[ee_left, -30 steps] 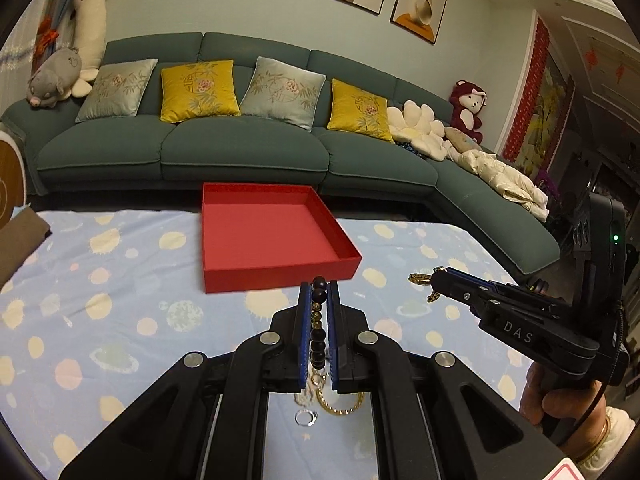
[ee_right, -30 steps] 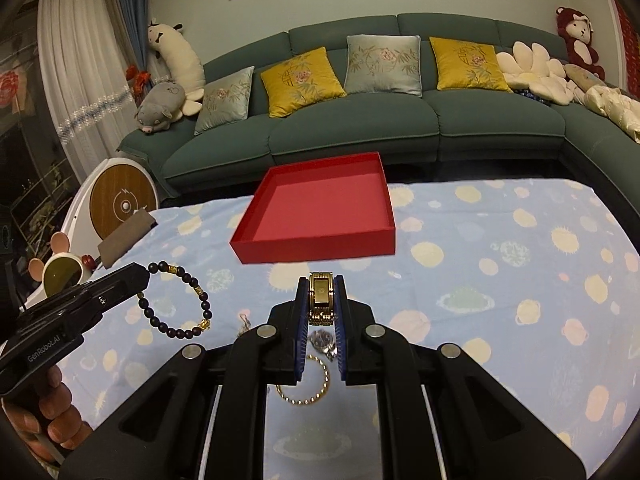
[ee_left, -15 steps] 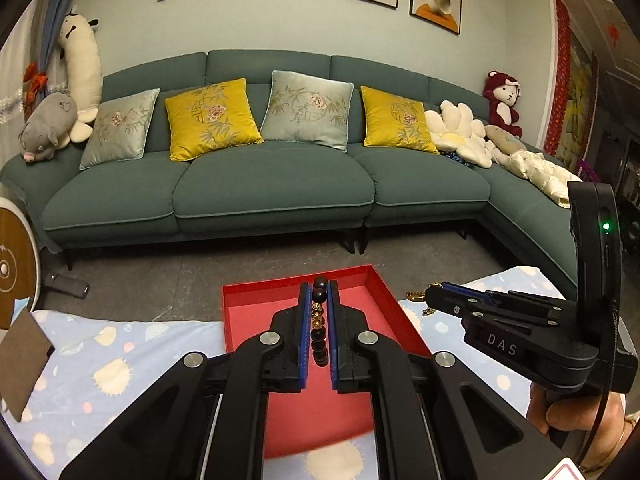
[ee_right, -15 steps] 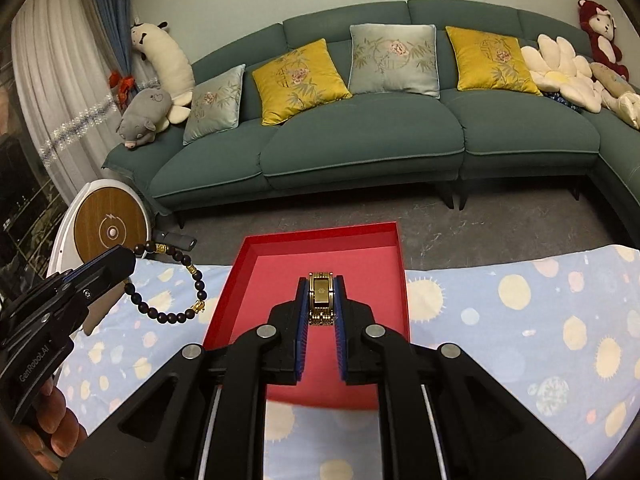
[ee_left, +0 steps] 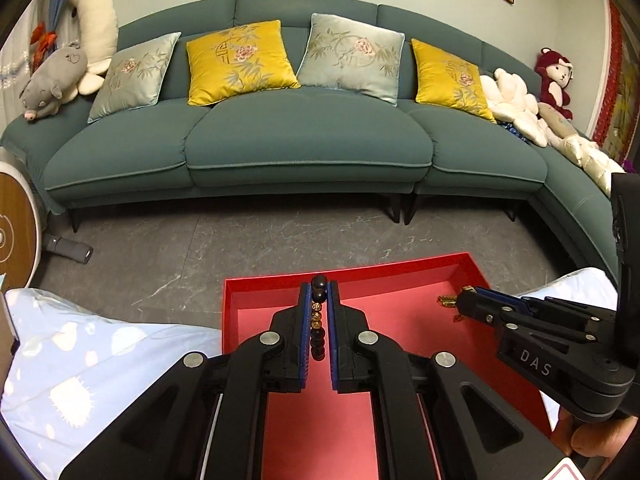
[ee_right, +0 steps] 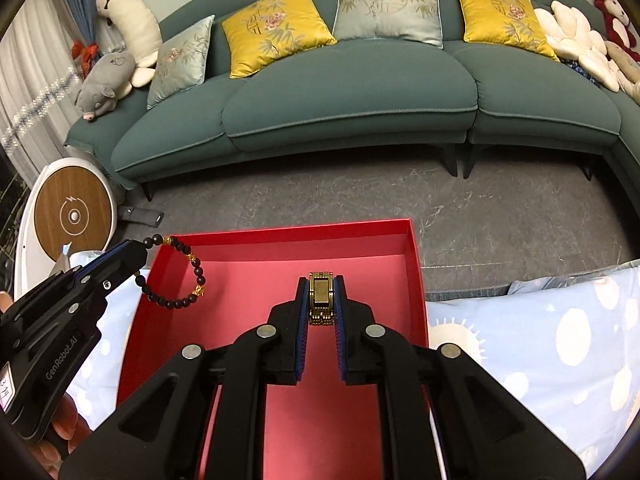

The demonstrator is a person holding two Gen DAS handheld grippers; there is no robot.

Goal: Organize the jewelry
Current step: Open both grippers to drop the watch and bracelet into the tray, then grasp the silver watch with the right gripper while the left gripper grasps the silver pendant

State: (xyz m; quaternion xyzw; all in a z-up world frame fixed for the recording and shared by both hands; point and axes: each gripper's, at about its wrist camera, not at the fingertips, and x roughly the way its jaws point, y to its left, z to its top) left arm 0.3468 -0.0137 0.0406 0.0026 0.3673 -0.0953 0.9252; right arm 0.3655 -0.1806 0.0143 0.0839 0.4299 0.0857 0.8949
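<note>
My left gripper point(ee_left: 319, 290) is shut on a dark bead bracelet point(ee_left: 317, 322) with a few gold beads, held over the red tray point(ee_left: 360, 276). In the right wrist view that same bracelet point(ee_right: 188, 276) dangles in a loop from the left gripper point(ee_right: 138, 250) above the tray's left wall. My right gripper point(ee_right: 321, 282) is shut on a gold watch point(ee_right: 321, 299), also above the red tray point(ee_right: 288, 236). Seen from the left wrist, the right gripper point(ee_left: 464, 298) holds the gold watch point(ee_left: 448, 301) over the tray's right part.
The tray lies at the far edge of a table covered in a light blue spotted cloth point(ee_right: 560, 340). Beyond it are grey floor point(ee_left: 240, 240), a teal sofa point(ee_left: 304, 132) with cushions and plush toys, and a round white-and-wood device point(ee_right: 72, 216) at left.
Both grippers have moved forward and down from the near part of the table to above the red tray, each carrying its piece. The loose jewelry on the cloth has dropped out of view.
</note>
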